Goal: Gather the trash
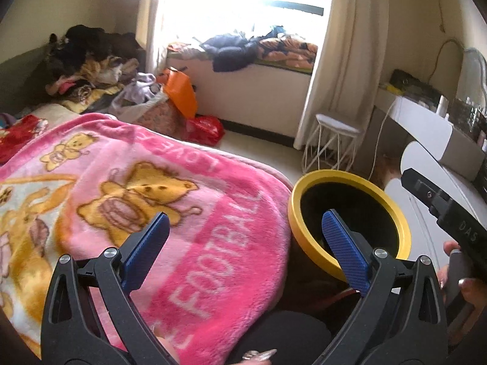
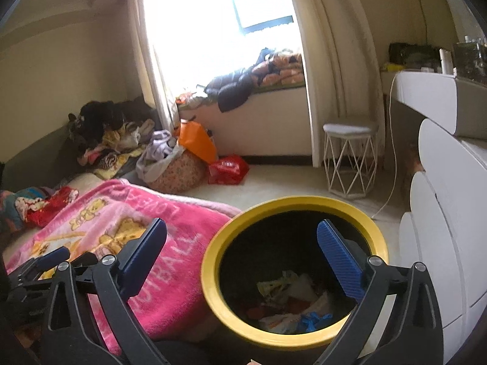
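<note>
The right gripper [image 2: 242, 237] and left gripper [image 1: 245, 228] are held spread and empty above the yellow-rimmed bin [image 2: 213, 249], kept beside the bed's edge so wrappers [image 2: 289, 298] can be dropped in.

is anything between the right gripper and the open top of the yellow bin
Nothing visible. The right gripper hangs open and empty right over the bin, whose mouth is uncovered with trash at the bottom. The pink blanket lies to its left.

We were in a home bedroom: a bed under a pink blanket [image 1: 137, 182], clothes [image 2: 115, 140] heaped by the wall, curtains [image 2: 331, 60] at a bright window [image 2: 219, 24], a small stool [image 2: 350, 158].
</note>
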Demonstrator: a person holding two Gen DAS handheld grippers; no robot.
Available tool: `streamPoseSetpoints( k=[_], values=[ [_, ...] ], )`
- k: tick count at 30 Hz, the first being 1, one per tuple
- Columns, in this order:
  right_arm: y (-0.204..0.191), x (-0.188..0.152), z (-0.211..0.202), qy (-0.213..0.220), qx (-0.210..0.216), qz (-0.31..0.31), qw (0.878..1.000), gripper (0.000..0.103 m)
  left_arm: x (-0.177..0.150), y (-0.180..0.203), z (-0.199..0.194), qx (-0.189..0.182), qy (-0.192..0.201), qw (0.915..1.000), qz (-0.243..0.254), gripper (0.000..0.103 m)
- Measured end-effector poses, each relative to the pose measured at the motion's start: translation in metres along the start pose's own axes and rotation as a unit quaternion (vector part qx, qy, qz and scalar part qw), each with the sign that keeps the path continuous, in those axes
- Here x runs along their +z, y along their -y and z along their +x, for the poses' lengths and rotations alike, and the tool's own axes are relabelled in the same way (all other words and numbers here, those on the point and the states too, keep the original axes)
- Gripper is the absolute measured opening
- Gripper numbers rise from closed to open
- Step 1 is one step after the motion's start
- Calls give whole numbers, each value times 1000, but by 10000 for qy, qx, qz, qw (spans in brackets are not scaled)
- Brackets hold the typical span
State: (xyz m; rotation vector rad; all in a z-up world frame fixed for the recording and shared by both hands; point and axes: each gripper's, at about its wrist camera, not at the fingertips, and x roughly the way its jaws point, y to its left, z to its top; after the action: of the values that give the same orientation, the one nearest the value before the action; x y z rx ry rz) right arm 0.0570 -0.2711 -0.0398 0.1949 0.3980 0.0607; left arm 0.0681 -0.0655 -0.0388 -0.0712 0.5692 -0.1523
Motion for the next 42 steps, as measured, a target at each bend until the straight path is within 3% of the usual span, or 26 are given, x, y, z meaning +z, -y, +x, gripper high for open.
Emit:
streamPoseSetpoints(
  k=[7,12,42],
  values=[
    [-28,-24,-23,493,-76,-328,9982,97,-10,-20,-24,305,444,9984,-145,92],
    [-45,-40,-33,838,-198,-735,9936,97,-18,-30,-33,424,557,9974,-176,92],
    [-48,-52,-29,765,-159,-766,9940,97,-23,-36,-40,408,651,9968,-217,92]
  ],
)
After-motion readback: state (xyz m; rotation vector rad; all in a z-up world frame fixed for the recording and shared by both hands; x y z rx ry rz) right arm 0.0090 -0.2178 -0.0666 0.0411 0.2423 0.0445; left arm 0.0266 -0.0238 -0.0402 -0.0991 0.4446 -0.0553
